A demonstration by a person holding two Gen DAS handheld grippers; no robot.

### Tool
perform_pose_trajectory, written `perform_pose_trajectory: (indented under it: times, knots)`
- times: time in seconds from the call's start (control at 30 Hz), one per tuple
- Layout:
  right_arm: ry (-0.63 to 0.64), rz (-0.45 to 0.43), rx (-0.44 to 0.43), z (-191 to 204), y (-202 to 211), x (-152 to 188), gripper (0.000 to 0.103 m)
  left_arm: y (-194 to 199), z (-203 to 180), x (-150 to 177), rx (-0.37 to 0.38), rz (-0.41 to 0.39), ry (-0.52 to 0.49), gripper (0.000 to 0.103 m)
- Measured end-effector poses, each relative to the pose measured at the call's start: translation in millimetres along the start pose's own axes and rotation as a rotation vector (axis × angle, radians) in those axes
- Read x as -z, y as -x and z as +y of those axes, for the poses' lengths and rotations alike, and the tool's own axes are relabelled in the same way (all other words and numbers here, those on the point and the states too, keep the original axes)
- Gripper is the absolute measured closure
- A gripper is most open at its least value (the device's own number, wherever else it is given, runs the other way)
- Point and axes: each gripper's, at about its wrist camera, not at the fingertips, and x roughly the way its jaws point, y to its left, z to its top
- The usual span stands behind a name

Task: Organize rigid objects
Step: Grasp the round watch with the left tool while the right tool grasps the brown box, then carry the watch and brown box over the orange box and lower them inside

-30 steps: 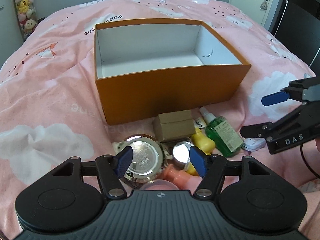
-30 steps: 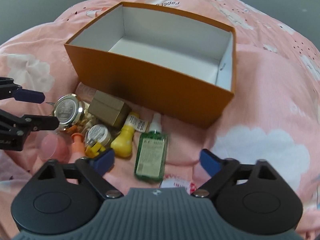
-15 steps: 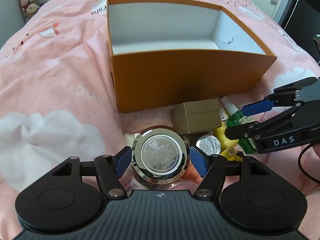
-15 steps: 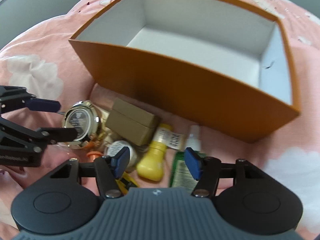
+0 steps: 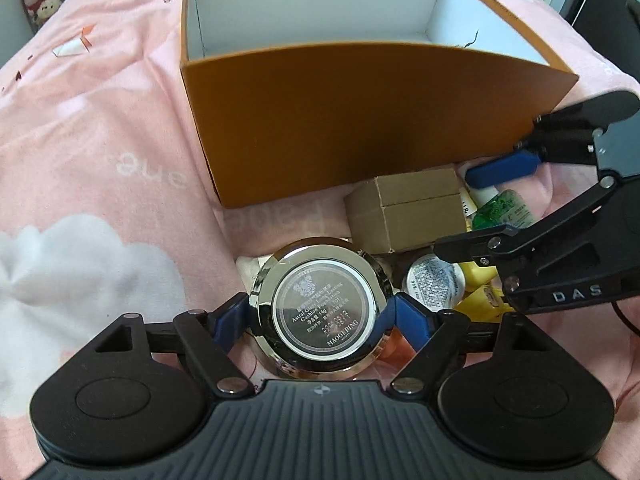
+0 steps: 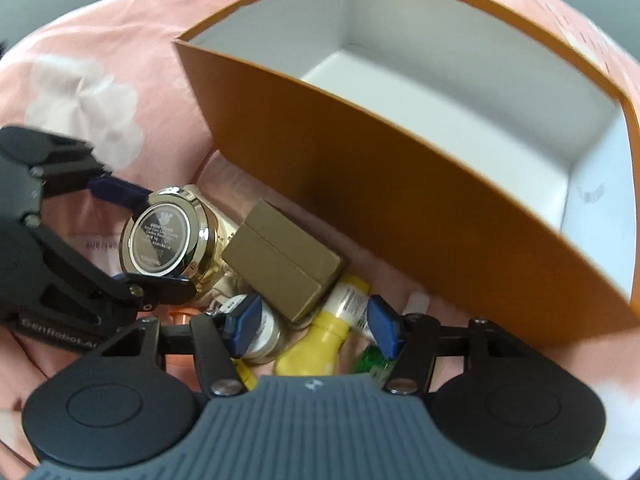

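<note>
Underneath, pink cloud-print bedspread (image 5: 100, 152)

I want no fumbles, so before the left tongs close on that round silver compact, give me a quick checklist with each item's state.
1. Round silver compact sits between the left tongs, whose jaws have just been opening: ok.
2. Pads pressing on the compact: cannot tell.
3. Orange box open and empty: ok.
4. Right tongs clear of the compact, down over the yellow bottle: ok.
5. Brown box apart from the compact: cannot tell.
</note>
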Motion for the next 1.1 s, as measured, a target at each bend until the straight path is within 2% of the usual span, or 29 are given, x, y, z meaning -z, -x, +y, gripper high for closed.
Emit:
perform_pose_trajectory:
  times: [0.2,0.33,0.53,0.7,0.83,1.1]
  knots:
    - [0.178,-0.04,0.027,13.4,-6.8,-12.5,0.043,-6.1,-0.4,0.3,-0.009,0.005,0.003,0.009]
    - [0.25,-0.036,0.007,19.2,-16.1,-18.6,0.043,-5.3,2.0,2.2,-0.005,0.005,0.02,0.013]
    - [0.263,-0.034,-0.003,18.8,-23.5,-18.9,0.044,-2.3,5.0,1.2,-0.002,0.0,0.055,0.014]
    - [0.198,-0.026,-0.022,11.0,-12.9,-13.8,0.045,-2.5,5.5,-3.2,0.01,-0.012,0.078,0.014]
    - [0.177,-0.039,-0.003,12.6,-2.9,-13.4,0.047,5.5,9.8,-0.6,0.013,-0.026,0.1,0.014]
    - [0.154,-0.094,0.008,14.5,37.3,-10.6,0.048,46.7,18.2,-0.8,0.007,-0.1,0.123,0.014]
